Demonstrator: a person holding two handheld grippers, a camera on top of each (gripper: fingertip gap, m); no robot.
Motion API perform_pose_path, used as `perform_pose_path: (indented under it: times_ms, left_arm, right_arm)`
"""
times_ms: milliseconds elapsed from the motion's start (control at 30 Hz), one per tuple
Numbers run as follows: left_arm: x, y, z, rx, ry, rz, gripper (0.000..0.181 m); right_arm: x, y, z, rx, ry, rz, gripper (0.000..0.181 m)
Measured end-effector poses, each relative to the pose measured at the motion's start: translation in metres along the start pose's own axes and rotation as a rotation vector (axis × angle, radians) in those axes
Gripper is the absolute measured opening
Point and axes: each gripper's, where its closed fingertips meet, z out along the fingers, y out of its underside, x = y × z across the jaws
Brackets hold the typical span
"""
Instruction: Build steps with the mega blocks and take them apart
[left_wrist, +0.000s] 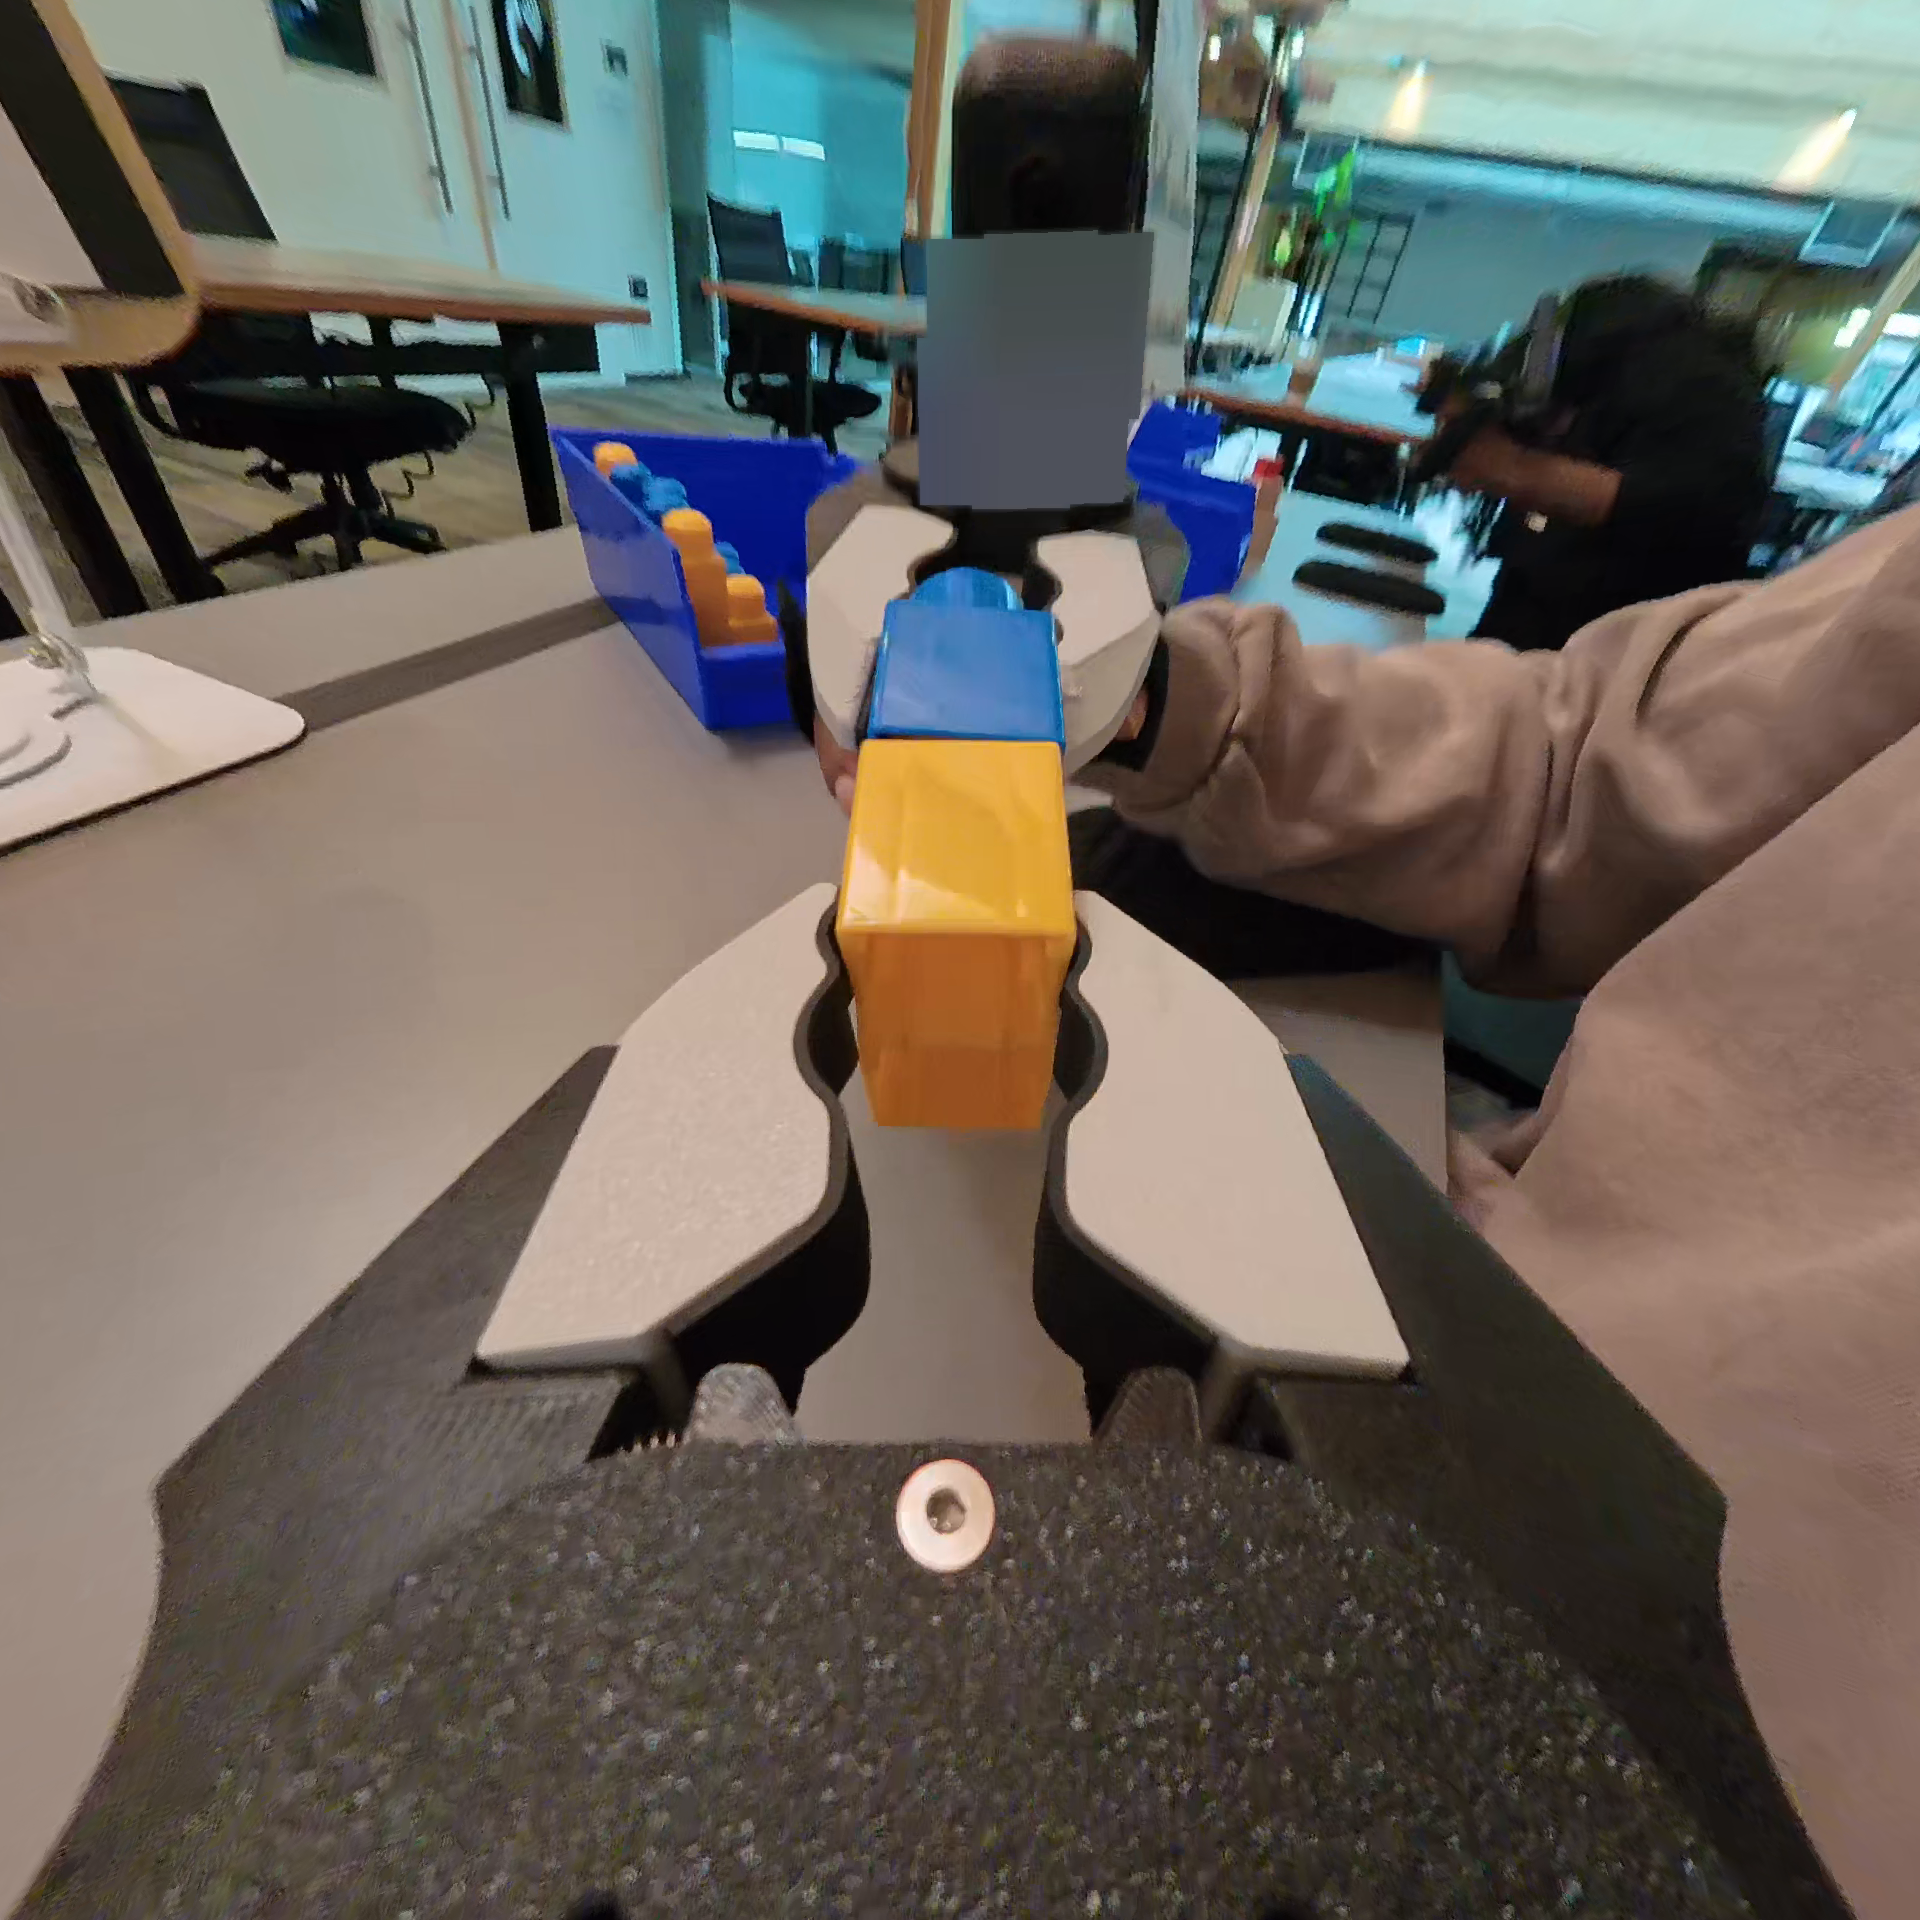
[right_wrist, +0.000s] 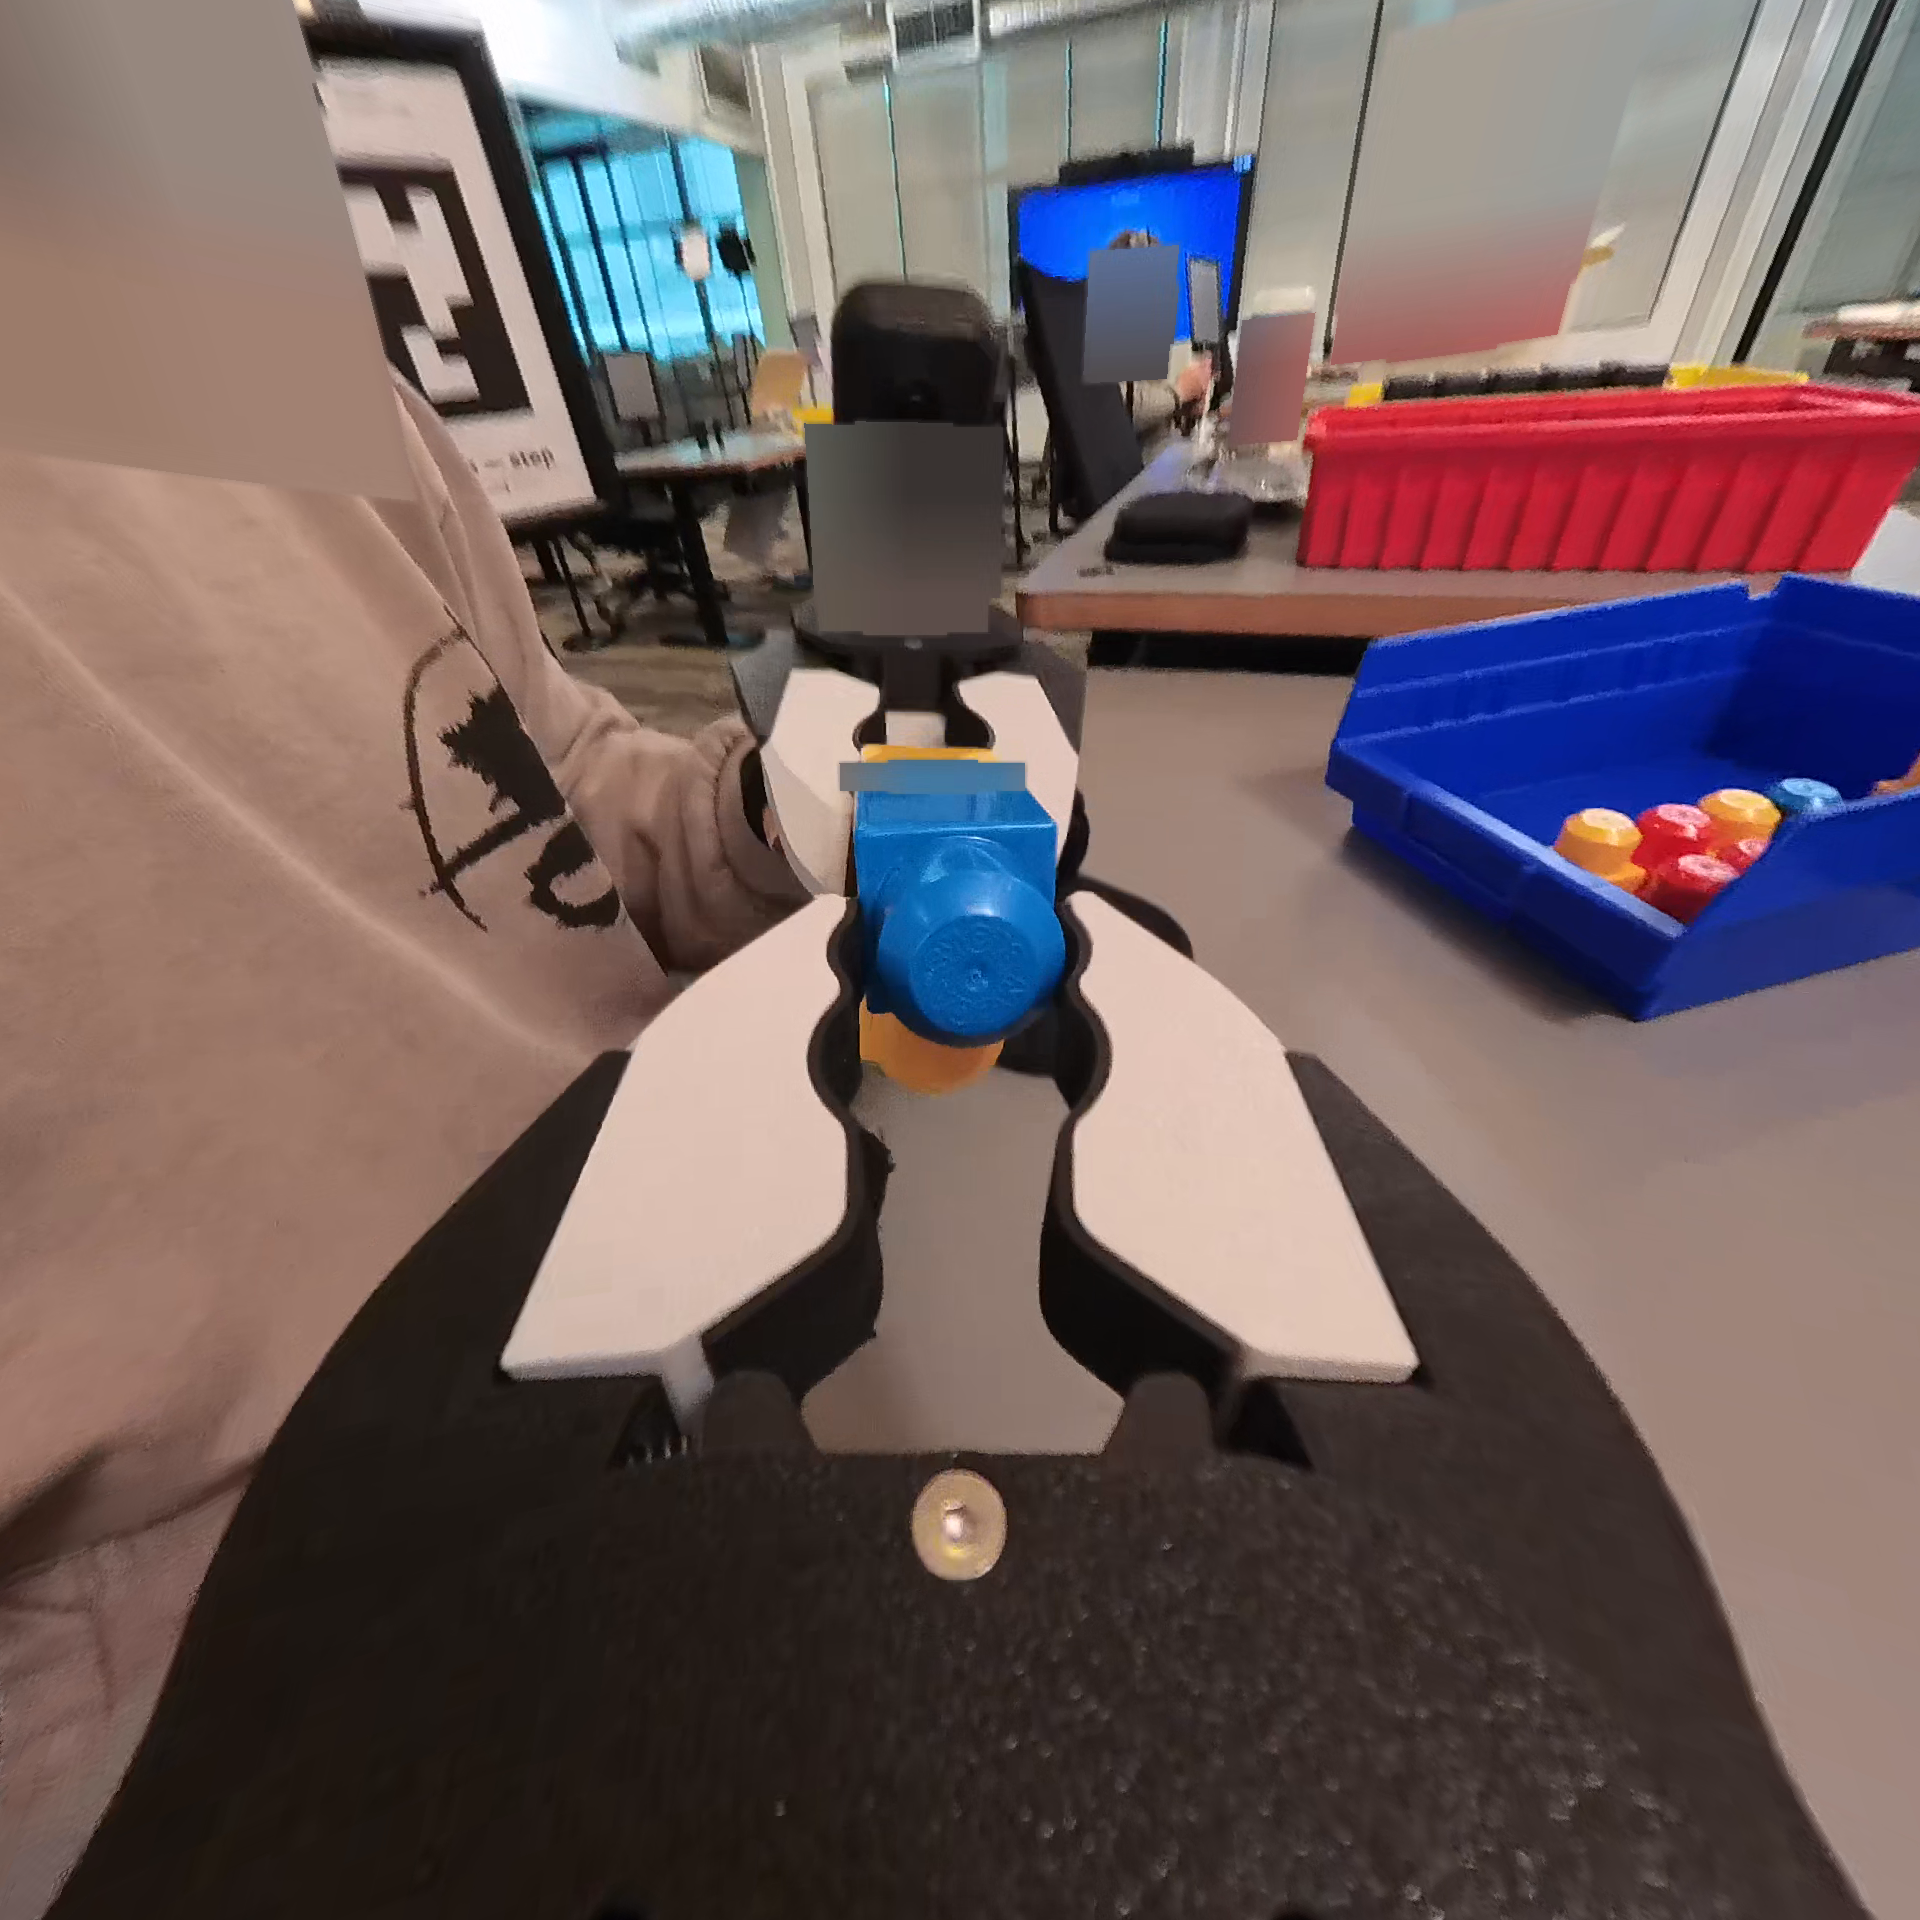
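The left gripper (left_wrist: 954, 961) clamps the orange block (left_wrist: 954, 914); the right gripper (right_wrist: 956, 951) clamps the joined blue block (right_wrist: 961, 894). Grey table (right_wrist: 1455, 1195); blue bin (right_wrist: 1558, 727) at two o'clock, office desks (left_wrist: 416, 291) beyond.

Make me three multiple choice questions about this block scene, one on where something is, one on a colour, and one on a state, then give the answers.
1. Where is the blue bin with loose blocks in the right wrist view?
A. right of the gripper
B. under the gripper
C. on a chair

2. Which colour block does the left gripper grip?
A. red
B. green
C. orange

3. How do the blue block and the orange block stand?
A. lying far apart
B. joined end to end
C. both in the bin

Answers: A, the bin sits on the table at right; C, its fingers close on orange; B, their faces meet while the right gripper holds the blue one.
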Motion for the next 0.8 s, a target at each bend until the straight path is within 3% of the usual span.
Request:
perform_pose_path:
  times_ms: [233, 800]
  left_arm:
    - [0.001, 0.015, 0.006, -0.095, -0.004, 0.059, 0.036]
    - [0.008, 0.024, 0.015, -0.116, -0.018, 0.189, 0.036]
  right_arm:
    - [-0.002, 0.033, -0.005, -0.259, 0.039, -0.047, 0.034]
    - [-0.009, 0.046, -0.014, -0.276, 0.068, -0.047, 0.035]
